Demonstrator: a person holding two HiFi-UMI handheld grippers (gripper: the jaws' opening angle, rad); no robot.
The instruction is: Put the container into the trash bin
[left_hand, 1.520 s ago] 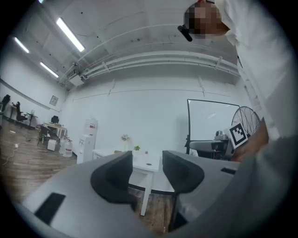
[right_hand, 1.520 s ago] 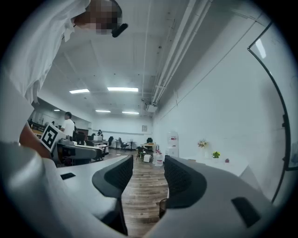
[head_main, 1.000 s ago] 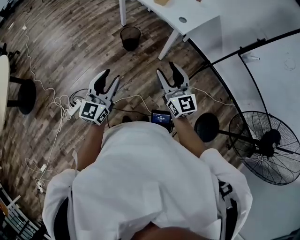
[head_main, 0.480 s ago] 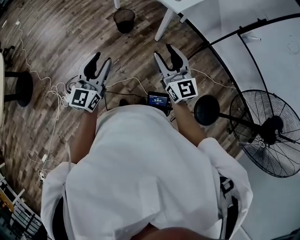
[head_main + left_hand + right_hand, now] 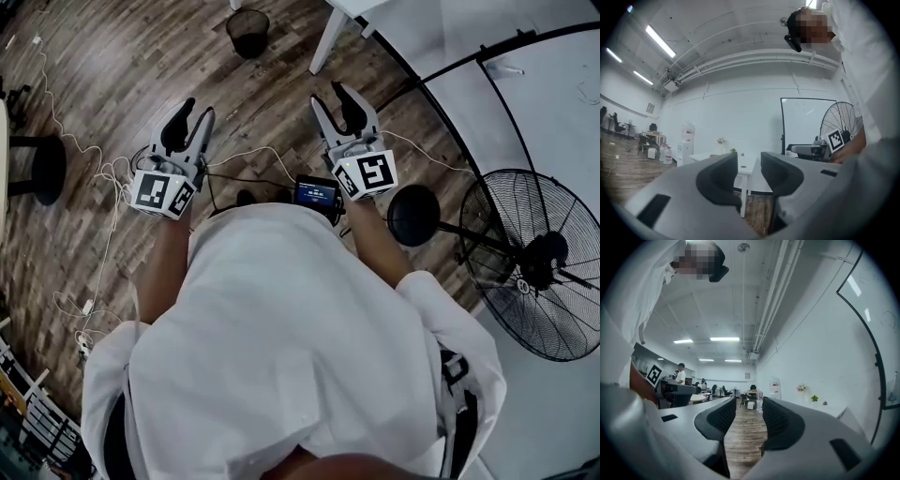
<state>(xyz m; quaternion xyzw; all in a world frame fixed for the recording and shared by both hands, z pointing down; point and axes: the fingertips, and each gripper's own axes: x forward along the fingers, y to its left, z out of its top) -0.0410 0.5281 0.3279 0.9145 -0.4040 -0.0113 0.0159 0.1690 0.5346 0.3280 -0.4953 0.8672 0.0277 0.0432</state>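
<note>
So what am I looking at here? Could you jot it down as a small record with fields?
Setting: wood-plank floor, person in white shirt
Left gripper: jaws closing, nothing between them
Right gripper: jaws closing, nothing between them
Trash bin: black mesh bin on the floor ahead, near a white table leg
Container: none in view
Nearby: black standing fan at the right
</note>
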